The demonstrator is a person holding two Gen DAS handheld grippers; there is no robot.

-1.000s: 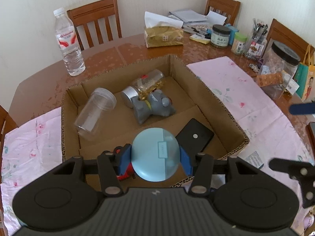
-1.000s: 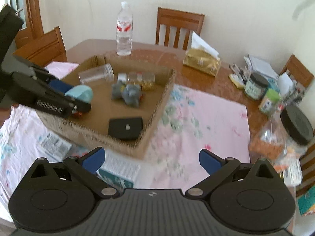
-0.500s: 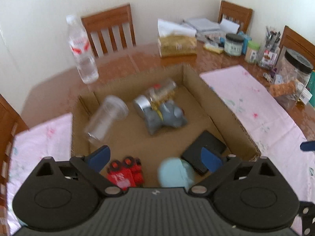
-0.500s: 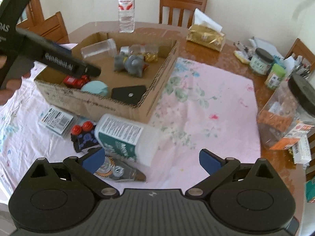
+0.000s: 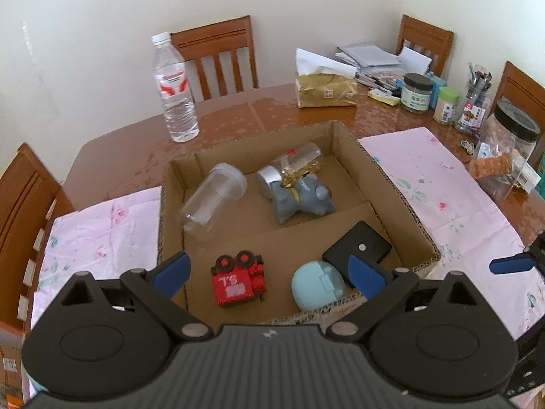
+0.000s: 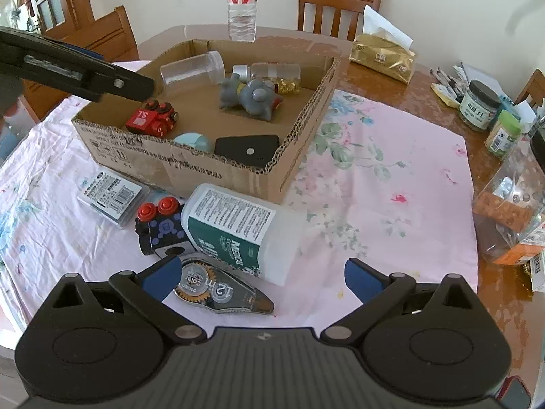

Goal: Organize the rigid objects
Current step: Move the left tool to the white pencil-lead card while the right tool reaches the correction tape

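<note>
White walls, brown glossy table, wooden chairs, glazed wooden door left

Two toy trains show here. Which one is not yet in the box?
The black train with red funnels. It lies on the pink cloth outside the box, against the green-labelled bottle; the red train is inside the box.

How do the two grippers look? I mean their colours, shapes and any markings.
Both look alike. The left gripper and the right gripper each have a black ribbed body, two round black housings with oval recesses, angular black link arms with silver rivets, and blue finger pads. A small white logo marks each body. No cables or sleeves show.
</note>
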